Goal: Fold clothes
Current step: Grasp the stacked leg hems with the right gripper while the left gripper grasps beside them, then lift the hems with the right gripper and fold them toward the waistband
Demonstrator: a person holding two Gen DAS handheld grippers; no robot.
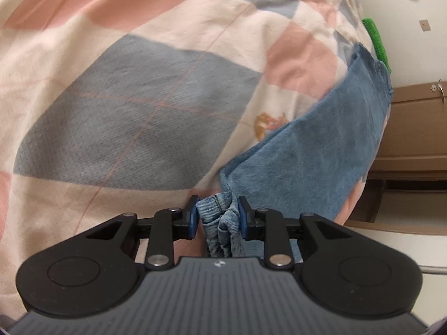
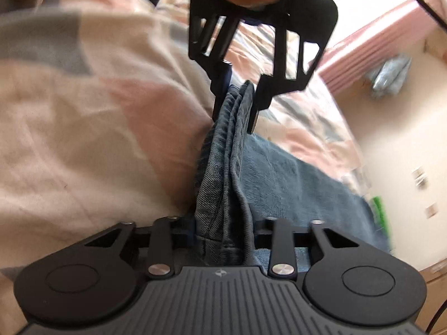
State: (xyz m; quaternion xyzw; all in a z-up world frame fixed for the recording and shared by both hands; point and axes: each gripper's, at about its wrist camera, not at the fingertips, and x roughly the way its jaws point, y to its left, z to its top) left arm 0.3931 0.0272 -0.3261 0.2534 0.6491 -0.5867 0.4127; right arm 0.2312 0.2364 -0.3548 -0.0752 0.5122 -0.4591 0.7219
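Denim jeans [image 2: 223, 173] stretched over bed [image 1: 111, 111] | left gripper [image 1: 218, 217], right gripper [image 2: 223, 231]: fingers pinched waistband | fold half-done, at 12 o'clock.

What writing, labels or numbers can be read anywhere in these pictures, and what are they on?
None: no words or numbers can be read in either view.
A small white emblem on the left gripper body, with no letters, too small to read.
The same emblem on the right gripper body.
The jeans clamped in both grippers show no label.
The checked bedspread has only a small picture.
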